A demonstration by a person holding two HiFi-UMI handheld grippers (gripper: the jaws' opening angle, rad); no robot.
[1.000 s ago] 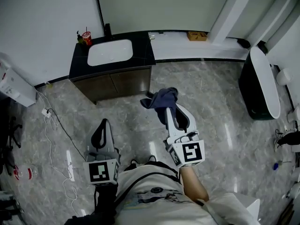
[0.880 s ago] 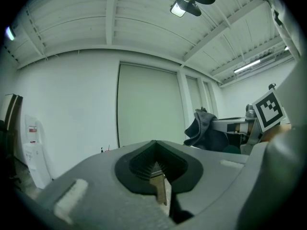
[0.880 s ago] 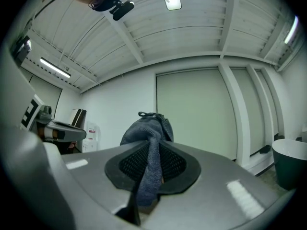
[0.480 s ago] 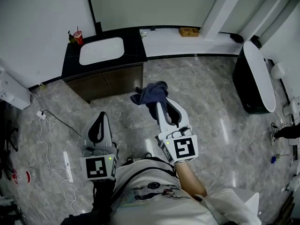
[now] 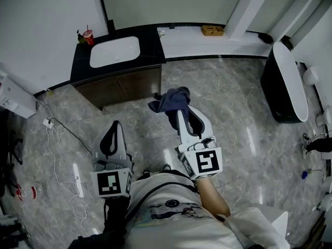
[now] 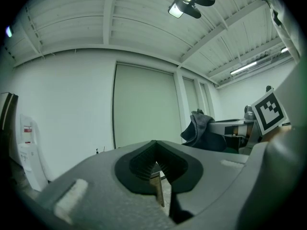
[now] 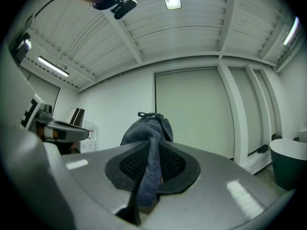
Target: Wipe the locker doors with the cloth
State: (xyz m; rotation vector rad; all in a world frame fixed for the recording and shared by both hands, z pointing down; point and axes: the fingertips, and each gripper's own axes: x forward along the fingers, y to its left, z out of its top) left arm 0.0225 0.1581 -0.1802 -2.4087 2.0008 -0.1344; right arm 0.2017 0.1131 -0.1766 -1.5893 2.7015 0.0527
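the right gripper (image 5: 181, 114) is clamping the dark blue cloth (image 5: 169, 99) between its jaws, with a loose bunch sticking out ahead, probably as a wiping pad, and is pointing level toward the sink cabinet (image 5: 129, 90). the left gripper (image 5: 114, 128) is hanging lower with jaws together and empty, likely out of the way.

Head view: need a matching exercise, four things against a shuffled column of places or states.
Things:
1. cloth
2. left gripper
3. sink basin
4. red cup

Places or states:
A. on the black counter, at its far left corner
B. white, set into the counter
C. fingers together, nothing between them
D. dark blue, pinched in the right gripper

Pairs: 1-D, 2-C, 3-B, 4-A
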